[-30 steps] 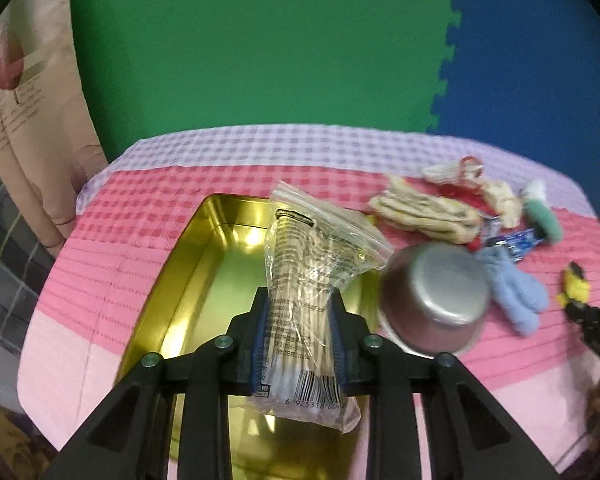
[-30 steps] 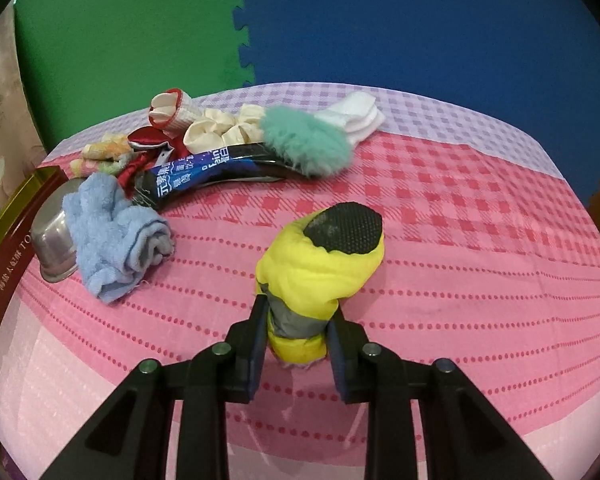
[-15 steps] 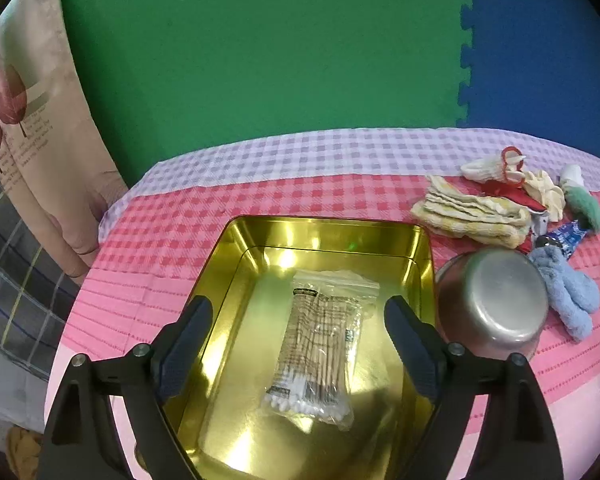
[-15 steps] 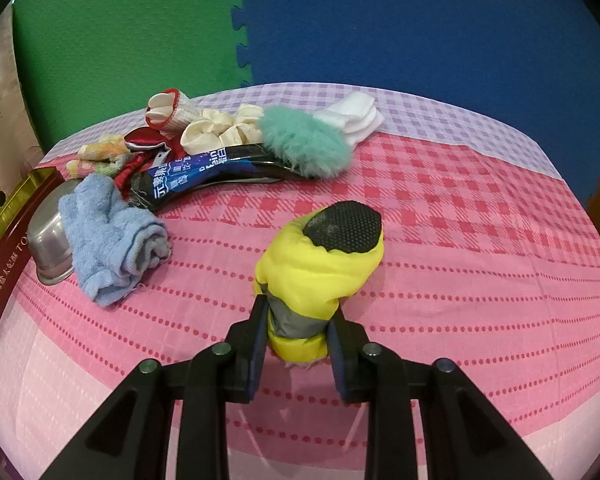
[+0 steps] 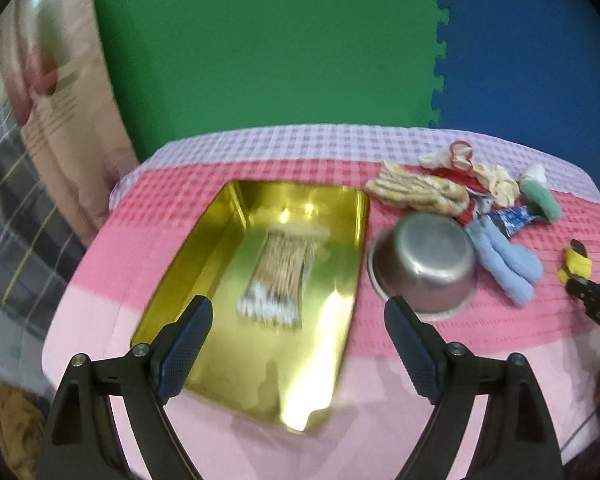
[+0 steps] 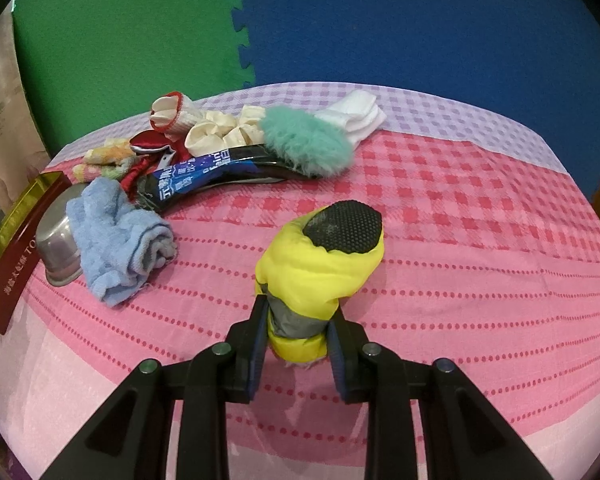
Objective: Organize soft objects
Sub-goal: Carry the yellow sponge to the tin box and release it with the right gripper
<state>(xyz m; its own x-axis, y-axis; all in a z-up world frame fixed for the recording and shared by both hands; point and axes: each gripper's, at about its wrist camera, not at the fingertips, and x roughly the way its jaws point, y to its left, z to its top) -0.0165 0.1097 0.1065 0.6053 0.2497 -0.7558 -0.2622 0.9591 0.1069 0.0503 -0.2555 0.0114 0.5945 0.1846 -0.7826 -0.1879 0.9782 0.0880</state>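
Right now my left hand-held gripper point(image 5: 298, 330) stands wide with nothing between its pads; its jaws have just been opening, and the bag of cotton swabs point(image 5: 278, 276) lies flat in the gold tin point(image 5: 236, 216) just ahead of the fingertips, apart from them. My right hand-held gripper point(image 6: 296, 346) is narrow, clamped on the lower end of the yellow rolled cloth point(image 6: 320, 264), which juts forward and up from the jaws over the pink tabletop point(image 6: 480, 280). Risks as I judge them: the grip sits low on a soft roll, so the top-heavy end with the black mesh patch could flop or slide out on a fast swing toward the tin. The upturned steel bowl point(image 5: 422, 262) sits just right of my left fingertips, touching or nearly touching the tin wall, so a sideways reach for the pile could knock it or shove the tin. The blue towel point(image 6: 114, 236), forward-left of my right gripper, leans on that bowl, so pulling it may drag the bowl. Further ahead the teal fluffy piece point(image 6: 306, 146), cream scrunchie point(image 6: 216, 134) and white socks point(image 6: 358, 114) overlap a blue packet point(image 6: 204, 176); a careless pinch could lift two things together. The left view is blurred, so the bag's exact edges are unclear.
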